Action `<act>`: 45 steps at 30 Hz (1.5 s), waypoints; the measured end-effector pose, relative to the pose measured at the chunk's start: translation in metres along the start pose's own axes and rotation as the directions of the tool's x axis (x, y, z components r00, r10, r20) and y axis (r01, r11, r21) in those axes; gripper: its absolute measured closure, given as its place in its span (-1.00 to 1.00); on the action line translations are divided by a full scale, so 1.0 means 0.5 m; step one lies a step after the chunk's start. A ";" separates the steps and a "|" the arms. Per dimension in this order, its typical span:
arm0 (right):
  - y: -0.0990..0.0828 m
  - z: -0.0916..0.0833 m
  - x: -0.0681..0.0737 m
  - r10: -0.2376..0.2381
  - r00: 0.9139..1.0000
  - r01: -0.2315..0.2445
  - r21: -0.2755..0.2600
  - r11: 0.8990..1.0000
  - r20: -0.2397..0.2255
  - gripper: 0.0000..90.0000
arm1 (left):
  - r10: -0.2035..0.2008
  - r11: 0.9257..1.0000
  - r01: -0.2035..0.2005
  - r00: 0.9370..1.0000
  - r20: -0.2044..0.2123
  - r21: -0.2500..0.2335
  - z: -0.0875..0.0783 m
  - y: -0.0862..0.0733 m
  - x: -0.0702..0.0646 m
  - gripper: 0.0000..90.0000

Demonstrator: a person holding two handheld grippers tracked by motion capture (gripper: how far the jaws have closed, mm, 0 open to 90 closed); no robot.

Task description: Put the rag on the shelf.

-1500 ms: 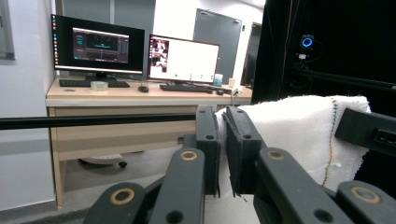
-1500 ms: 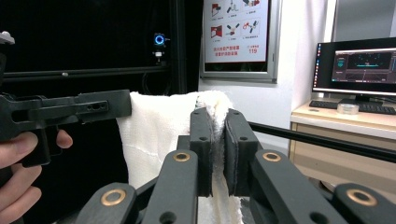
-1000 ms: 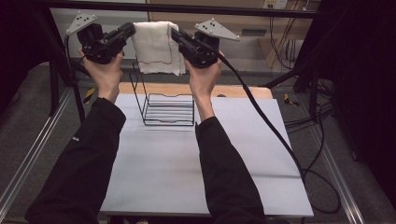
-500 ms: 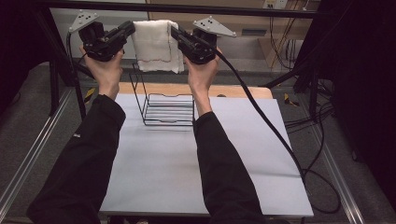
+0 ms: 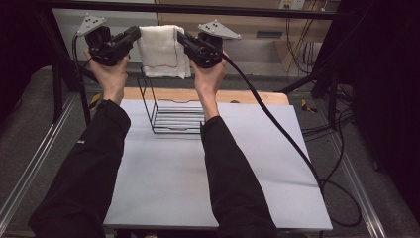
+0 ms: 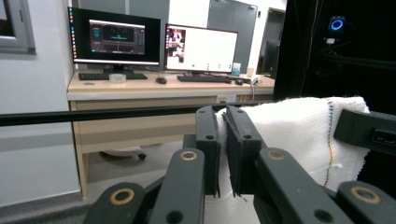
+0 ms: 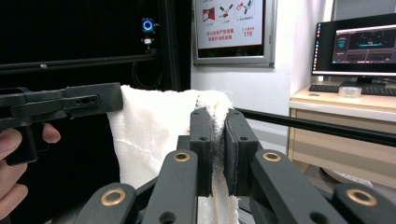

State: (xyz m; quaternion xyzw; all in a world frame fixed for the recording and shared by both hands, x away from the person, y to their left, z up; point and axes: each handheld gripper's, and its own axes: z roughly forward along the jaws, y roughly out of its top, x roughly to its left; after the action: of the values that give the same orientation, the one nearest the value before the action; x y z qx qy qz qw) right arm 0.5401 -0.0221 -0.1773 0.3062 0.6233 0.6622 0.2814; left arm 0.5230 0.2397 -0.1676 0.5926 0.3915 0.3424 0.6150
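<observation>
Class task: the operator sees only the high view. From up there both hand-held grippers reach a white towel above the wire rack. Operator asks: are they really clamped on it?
Observer: Yes. In its own view, the left hand-held gripper pinches the towel between nearly shut jaws.
Operator: And the right?
Observer: The right hand-held gripper likewise clamps a towel edge.
Operator: What lies beyond the towel?
Observer: A desk with two lit monitors.

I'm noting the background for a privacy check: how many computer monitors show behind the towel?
2. In the left gripper view, the dark-screened monitor stands at the desk's left, the bright-screened monitor beside it. More may be hidden behind the towel.
</observation>
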 end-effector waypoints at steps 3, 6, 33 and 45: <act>-0.006 0.006 -0.001 -0.001 1.000 0.001 0.011 1.000 0.002 0.85 | -0.008 1.000 0.008 1.000 0.004 0.000 0.001 -0.007 0.004 0.86; -0.010 0.007 -0.002 -0.007 1.000 0.007 0.018 1.000 0.003 0.85 | -0.002 1.000 0.002 1.000 0.004 0.013 0.002 -0.015 0.006 0.86; -0.078 -0.034 -0.003 -0.009 1.000 0.007 0.085 0.996 0.024 0.85 | 0.010 0.998 -0.014 0.998 0.058 0.069 -0.012 -0.086 -0.011 0.86; -0.092 -0.048 0.005 -0.013 1.000 0.011 0.094 0.995 0.023 0.85 | 0.010 0.997 -0.016 0.997 0.074 0.077 -0.027 -0.100 -0.018 0.86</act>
State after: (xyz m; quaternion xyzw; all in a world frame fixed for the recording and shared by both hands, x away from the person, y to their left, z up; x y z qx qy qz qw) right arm 0.5198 -0.0329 -0.2237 0.3231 0.6524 0.6267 0.2778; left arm 0.5046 0.2351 -0.2167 0.6308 0.3777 0.3090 0.6033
